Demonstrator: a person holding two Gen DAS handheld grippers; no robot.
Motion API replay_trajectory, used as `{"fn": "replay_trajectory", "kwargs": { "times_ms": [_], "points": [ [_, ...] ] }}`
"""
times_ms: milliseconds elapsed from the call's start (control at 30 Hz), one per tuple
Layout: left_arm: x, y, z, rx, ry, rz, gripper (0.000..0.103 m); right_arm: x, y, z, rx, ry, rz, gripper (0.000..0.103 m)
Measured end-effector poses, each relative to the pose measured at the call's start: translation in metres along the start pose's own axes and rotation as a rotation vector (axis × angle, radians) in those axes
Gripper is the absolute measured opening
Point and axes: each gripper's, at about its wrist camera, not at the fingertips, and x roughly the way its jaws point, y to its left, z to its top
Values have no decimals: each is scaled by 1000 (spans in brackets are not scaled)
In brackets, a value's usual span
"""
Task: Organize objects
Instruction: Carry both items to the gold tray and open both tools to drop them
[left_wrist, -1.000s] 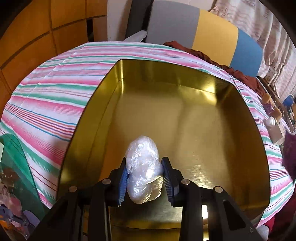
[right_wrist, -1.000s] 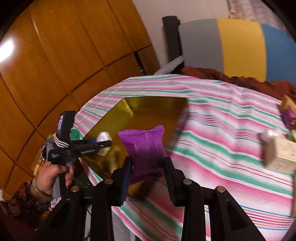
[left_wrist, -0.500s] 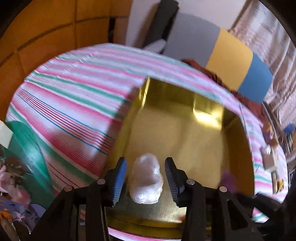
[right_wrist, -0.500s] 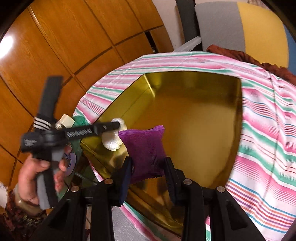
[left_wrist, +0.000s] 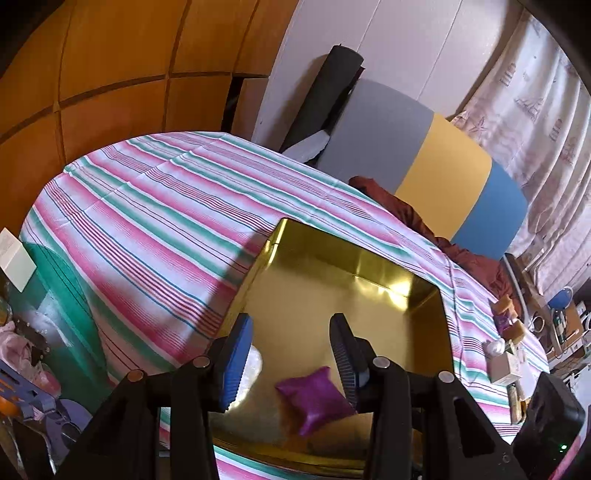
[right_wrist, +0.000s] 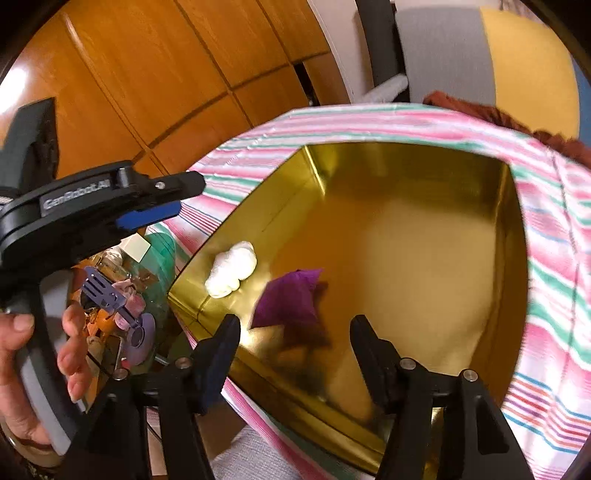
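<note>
A gold metal tray (left_wrist: 354, 258) (right_wrist: 310, 162) lies on the striped tablecloth. A purple packet (left_wrist: 314, 397) (right_wrist: 291, 299) lies inside it near the front. A white plastic-wrapped bundle (right_wrist: 232, 273) lies beside it at the tray's left wall; in the left wrist view (left_wrist: 253, 365) it is partly hidden behind a finger. My left gripper (left_wrist: 291, 354) is open and empty, raised above the tray's near left corner; it also shows in the right wrist view (right_wrist: 159, 199). My right gripper (right_wrist: 295, 343) is open and empty just above the tray's front edge.
Small boxes and bottles (left_wrist: 506, 354) stand on the table's right side. A green stand with clutter (left_wrist: 44, 317) sits left of the table. A grey, yellow and blue headboard (left_wrist: 424, 166) and wooden panels lie behind. A reddish cloth (left_wrist: 406, 210) lies at the far edge.
Both grippers opened. The white bundle and the purple packet now lie in the tray. My left gripper pulled back up and to the left.
</note>
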Motion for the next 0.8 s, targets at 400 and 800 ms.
{"fn": "replay_trajectory", "kwargs": {
  "times_ms": [400,800],
  "points": [
    [3,-46,-23,92,35,-92,44,-60,-13,-4,-24,-124,-95,67],
    [4,-115,-65,294,81,-199,44,-125,-87,-21,31,-154,-272,67]
  ]
}}
